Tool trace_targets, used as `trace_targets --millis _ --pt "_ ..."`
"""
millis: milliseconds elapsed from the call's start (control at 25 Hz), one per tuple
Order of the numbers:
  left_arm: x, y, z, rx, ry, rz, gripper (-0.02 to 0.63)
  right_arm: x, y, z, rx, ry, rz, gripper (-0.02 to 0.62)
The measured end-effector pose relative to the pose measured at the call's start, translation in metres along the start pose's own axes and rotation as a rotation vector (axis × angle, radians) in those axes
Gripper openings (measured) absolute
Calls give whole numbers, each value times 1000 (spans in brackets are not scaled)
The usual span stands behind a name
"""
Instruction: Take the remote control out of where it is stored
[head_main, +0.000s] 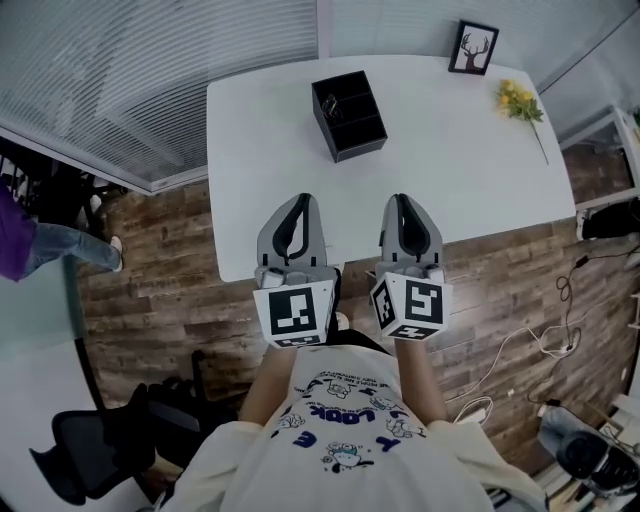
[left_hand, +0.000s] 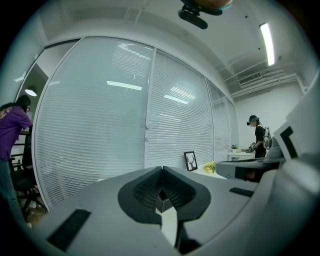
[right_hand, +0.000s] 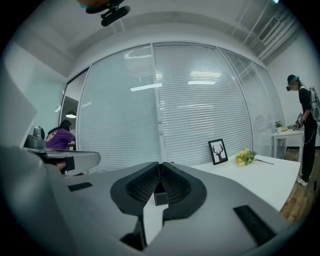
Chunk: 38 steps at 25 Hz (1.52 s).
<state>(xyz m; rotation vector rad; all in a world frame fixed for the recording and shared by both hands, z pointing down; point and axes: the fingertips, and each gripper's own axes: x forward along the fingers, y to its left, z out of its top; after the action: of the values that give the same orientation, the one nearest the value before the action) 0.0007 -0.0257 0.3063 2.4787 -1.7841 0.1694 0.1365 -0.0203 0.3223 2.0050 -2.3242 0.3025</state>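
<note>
White table (head_main: 480, 170), black box (head_main: 348, 115) toward its far edge, remote probably inside, ahead between left gripper (head_main: 303, 200) and right gripper (head_main: 402, 200), both clenched empty at near edge, left marginally nearer.

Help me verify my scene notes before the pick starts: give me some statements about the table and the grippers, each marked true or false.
1. The left gripper and the right gripper both have their jaws together with nothing between them. True.
2. The black storage box lies on the floor. False: it stands on the white table.
3. The framed deer picture stands at the table's far edge. True.
4. The yellow flowers sit inside the box. False: they lie on the table, apart from the box, to its right.
5. One gripper touches the box. False: both are at the table's near edge, apart from it.
</note>
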Motion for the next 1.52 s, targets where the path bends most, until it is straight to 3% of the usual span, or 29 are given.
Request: trace_targets --millis 720,1200,1520 --pt "137 36 -15 -47 70 -68 18 134 -25 -5 13 79 -44 46" --pt "179 41 -47 -93 141 -112 20 169 -30 -28 14 143 -57 46" --pt "199 40 -63 -101 179 -88 20 189 -39 -47 23 193 -36 46"
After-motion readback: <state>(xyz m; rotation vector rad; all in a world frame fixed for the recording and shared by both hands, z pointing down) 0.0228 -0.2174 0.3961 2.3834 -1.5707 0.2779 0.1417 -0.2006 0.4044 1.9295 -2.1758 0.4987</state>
